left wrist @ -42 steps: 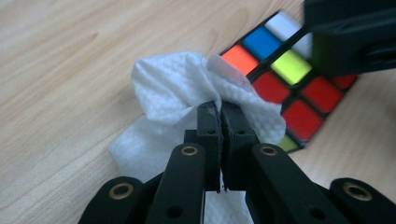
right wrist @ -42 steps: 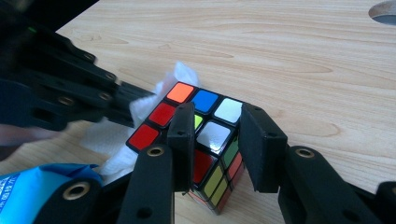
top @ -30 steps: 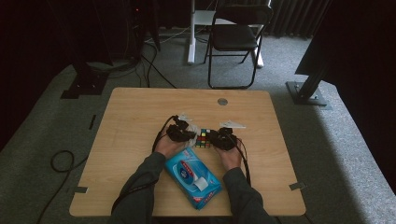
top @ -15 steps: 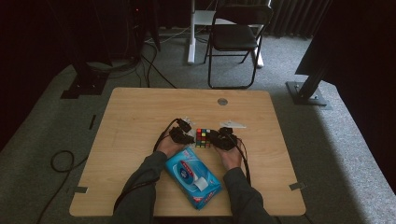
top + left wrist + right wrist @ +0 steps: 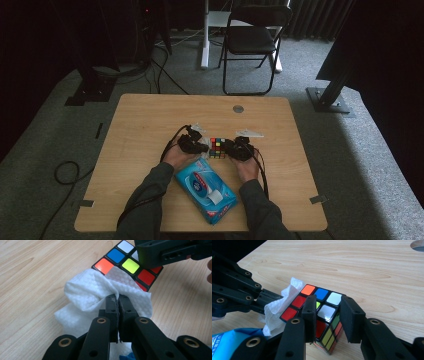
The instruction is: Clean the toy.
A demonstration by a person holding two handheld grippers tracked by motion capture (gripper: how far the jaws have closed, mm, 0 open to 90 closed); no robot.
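A scrambled Rubik's cube [image 5: 217, 148] rests on the wooden table [image 5: 150, 120] between both hands. My left gripper [image 5: 202, 148] is shut on a white wet wipe [image 5: 87, 295]; in the left gripper view the bunched wipe lies against the cube [image 5: 130, 266] at its orange and red stickers, ahead of the closed left gripper [image 5: 117, 298]. My right gripper [image 5: 227, 148] is shut on the cube [image 5: 324, 312] from the other side. In the right gripper view the right gripper [image 5: 329, 306] has one jaw over the top face and one against the side, with the wipe [image 5: 274, 312] beyond.
A blue pack of wet wipes [image 5: 205, 190] lies between the forearms near the table's front edge. A round cable port [image 5: 238, 108] is set in the far side of the table. A folding chair [image 5: 252, 40] stands behind the table.
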